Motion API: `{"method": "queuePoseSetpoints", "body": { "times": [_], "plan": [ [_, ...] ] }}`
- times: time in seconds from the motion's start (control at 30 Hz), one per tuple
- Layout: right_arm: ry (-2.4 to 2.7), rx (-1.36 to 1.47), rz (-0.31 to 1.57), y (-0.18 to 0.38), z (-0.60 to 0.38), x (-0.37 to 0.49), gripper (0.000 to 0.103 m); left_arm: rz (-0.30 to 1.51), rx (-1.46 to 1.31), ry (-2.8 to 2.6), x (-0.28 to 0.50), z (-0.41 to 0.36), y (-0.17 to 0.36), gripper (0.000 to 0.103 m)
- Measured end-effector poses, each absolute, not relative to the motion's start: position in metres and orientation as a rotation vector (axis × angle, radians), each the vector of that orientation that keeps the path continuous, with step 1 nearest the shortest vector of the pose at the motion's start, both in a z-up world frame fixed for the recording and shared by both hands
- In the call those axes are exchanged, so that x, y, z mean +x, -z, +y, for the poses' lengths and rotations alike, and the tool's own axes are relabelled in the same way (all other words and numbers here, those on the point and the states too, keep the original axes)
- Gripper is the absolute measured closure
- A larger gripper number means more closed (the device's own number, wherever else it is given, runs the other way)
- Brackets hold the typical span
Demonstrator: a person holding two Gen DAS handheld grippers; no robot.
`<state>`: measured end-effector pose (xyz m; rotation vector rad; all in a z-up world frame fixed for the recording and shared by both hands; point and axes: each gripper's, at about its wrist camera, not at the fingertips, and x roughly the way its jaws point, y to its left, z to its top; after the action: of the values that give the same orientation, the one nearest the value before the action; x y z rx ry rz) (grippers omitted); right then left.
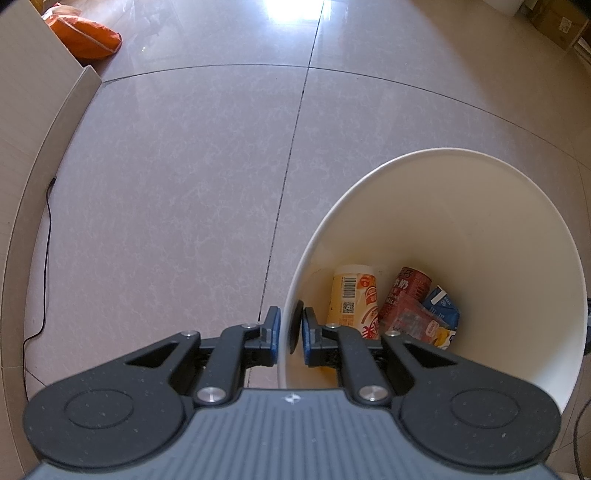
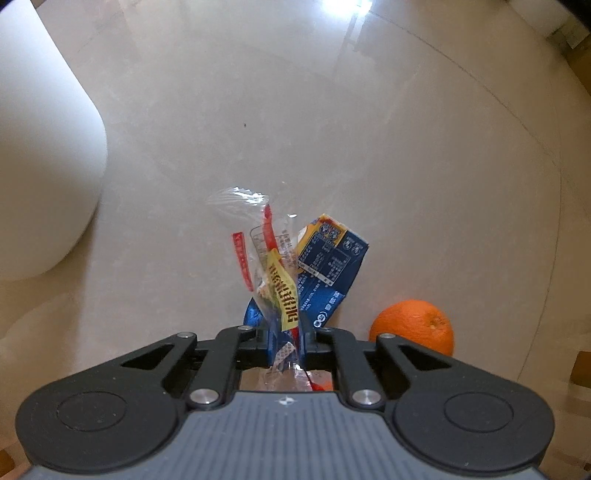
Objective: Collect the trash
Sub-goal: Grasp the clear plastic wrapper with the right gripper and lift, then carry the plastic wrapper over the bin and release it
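Note:
My left gripper [image 1: 290,330] is shut on the rim of a white bin [image 1: 480,229], one finger outside the wall and one inside. At the bin's bottom lie a cream-yellow bottle [image 1: 354,299], a red can [image 1: 406,291] and a blue carton [image 1: 441,308]. In the right wrist view my right gripper [image 2: 286,341] is shut on a clear plastic wrapper [image 2: 275,266] with red and yellow print, held above the floor. A crushed blue carton [image 2: 328,273] lies on the floor right behind the wrapper. The bin's white outer wall [image 2: 40,162] fills the left of that view.
An orange [image 2: 413,325] sits on the tiled floor to the right of my right gripper. An orange bag [image 1: 86,35] lies by a beige wall at the far left. A thin black cable [image 1: 46,258] runs along that wall. Cardboard boxes [image 1: 557,22] stand at the far right.

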<state>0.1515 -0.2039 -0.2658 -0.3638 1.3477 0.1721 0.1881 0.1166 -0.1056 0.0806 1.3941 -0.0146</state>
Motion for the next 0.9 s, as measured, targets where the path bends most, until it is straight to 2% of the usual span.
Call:
{"method": "queuePoseSetpoints", "body": {
  "times": [0.17, 0.5, 0.67, 0.73, 0.8, 0.87, 0.9],
  "plan": [
    [-0.211, -0.377, 1.309, 0.222, -0.194, 0.145, 0.090, 1.393, 0.083, 0.012, 0.188, 0.115, 0.106, 0.093],
    [-0.501, -0.442, 1.110, 0.067, -0.104, 0.121, 0.089, 1.389, 0.085, 0.008, 0.187, 0.114, 0.107, 0.092],
    [-0.634, -0.439, 1.034, 0.027, -0.057, 0.115, 0.088, 1.389, 0.084, 0.004, 0.187, 0.115, 0.106, 0.092],
    [-0.679, -0.440, 1.019, 0.024, -0.042, 0.112, 0.080, 1.388, 0.088, 0.004, 0.187, 0.114, 0.105, 0.092],
    [-0.701, -0.451, 1.007, 0.024, -0.030, 0.109, 0.047, 1.388, 0.087, 0.004, 0.187, 0.114, 0.105, 0.092],
    [-0.699, -0.461, 0.990, 0.027, -0.026, 0.107, 0.035, 1.389, 0.082, 0.005, 0.187, 0.114, 0.105, 0.092],
    [-0.701, -0.466, 0.984, 0.028, -0.026, 0.105, 0.033, 1.390, 0.082, 0.006, 0.187, 0.115, 0.105, 0.092]
  ]
}}
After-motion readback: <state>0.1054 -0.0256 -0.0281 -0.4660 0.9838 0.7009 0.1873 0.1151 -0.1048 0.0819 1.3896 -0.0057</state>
